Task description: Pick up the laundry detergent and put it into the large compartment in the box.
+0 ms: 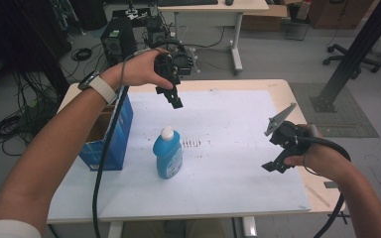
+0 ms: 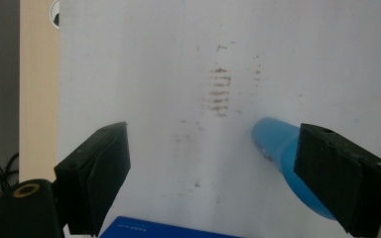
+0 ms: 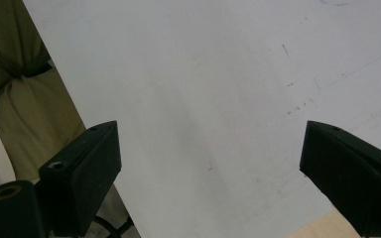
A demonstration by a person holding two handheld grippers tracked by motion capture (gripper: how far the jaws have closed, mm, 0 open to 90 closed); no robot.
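Note:
A blue bottle (image 1: 168, 153) with a white cap stands upright on the white sheet (image 1: 228, 148), left of the middle. My left gripper (image 1: 173, 99) hangs in the air behind and above it, pointing down, jaws apart and empty. Looking along those jaws, the left gripper (image 2: 213, 173) frames bare sheet, with the bottle (image 2: 280, 153) partly behind the right-hand jaw. My right gripper (image 1: 274, 166) hovers above the sheet's right part, well away from the bottle. In its own view the right gripper (image 3: 211, 168) stands wide with nothing between the pads.
An open blue carton (image 1: 110, 136) stands at the table's left edge, beside the bottle; its top edge (image 2: 168, 230) shows below the left jaws. Dark smudges (image 1: 192, 143) mark the sheet. A desk (image 1: 213, 10), cables and a chair base (image 1: 349, 57) lie beyond the table.

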